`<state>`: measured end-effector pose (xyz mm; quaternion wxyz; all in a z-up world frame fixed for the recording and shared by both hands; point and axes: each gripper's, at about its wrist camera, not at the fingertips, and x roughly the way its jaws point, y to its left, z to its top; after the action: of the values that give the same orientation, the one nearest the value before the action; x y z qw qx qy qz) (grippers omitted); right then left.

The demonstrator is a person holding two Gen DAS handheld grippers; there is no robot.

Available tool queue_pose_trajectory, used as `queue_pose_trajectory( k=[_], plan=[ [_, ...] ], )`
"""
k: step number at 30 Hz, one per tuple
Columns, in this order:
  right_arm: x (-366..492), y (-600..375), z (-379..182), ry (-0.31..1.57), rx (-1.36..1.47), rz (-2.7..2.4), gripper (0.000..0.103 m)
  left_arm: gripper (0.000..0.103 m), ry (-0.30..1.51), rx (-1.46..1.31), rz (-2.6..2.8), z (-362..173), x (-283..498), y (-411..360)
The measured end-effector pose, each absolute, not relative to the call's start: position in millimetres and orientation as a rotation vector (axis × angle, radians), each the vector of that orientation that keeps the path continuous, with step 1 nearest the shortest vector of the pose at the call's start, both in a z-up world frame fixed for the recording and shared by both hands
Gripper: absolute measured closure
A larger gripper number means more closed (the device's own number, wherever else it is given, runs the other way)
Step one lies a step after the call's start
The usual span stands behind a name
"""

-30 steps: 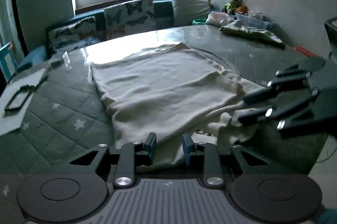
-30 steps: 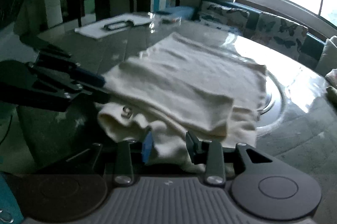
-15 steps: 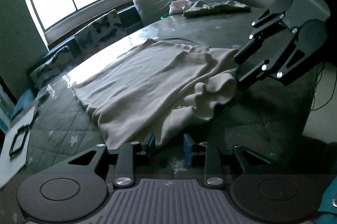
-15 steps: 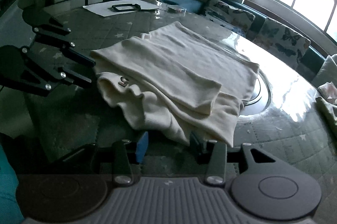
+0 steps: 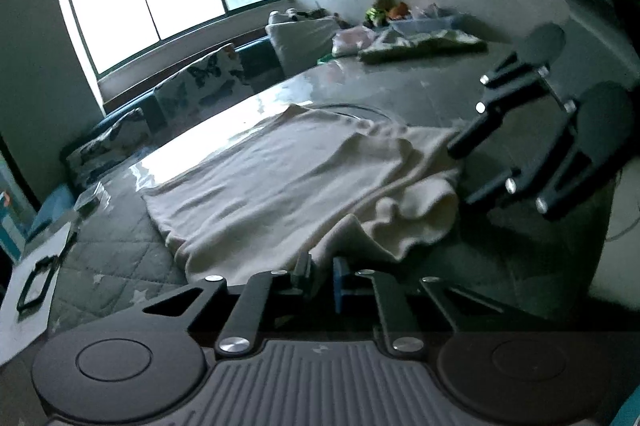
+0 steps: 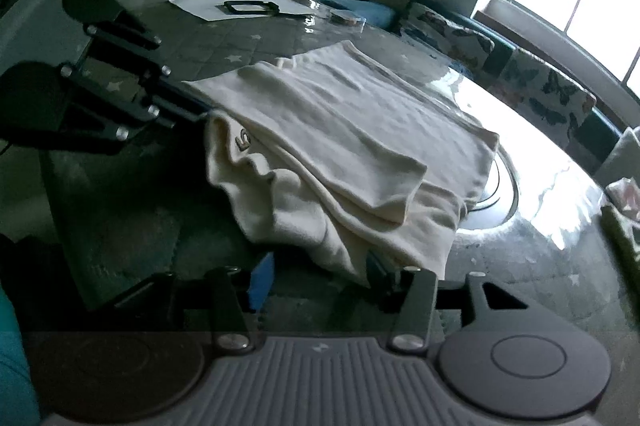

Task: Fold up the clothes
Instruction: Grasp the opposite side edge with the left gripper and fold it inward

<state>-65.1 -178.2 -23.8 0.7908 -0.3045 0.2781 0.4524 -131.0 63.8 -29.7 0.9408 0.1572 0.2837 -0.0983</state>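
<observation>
The bench (image 5: pixel 420 94) is taking up most of the view — glossy top, quilted star-print cover underneath. One cream sweatshirt (image 6: pixel 340 130) is lying across the middle of it, partly folded, with a bunched lump at the near end. I'm guessing it's soft, thick and floppy, not slippery, so it's going to sag unless you're pinching hems or corners. The left gripper (image 5: pixel 320 272) is sitting at the near edge with fabric draping between its fingers, though whether it's actually clamping I can't tell. The right gripper (image 6: pixel 316 276) is hanging released, jaws spread, just short of the folded corner. Counting: one sweatshirt, two grippers — plus another garment (image 5: pixel 420 42) lying far back.
</observation>
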Motion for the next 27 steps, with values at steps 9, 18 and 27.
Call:
queue_pose_trajectory(
  k=[9,18,27],
  plan=[
    [-73,-169,-32,0.443,-0.754,1.009,0.047,0.092,0.57,0.177,-0.179,-8,-110,82],
    [-55,-150,-38,0.398,-0.71,1.023,0.059,0.092,0.583,0.17,-0.175,-8,-109,88],
    [-34,-152,-30,0.501,-0.565,1.058,0.091,0.082,0.599,0.272,-0.174,-24,-130,86]
  ],
)
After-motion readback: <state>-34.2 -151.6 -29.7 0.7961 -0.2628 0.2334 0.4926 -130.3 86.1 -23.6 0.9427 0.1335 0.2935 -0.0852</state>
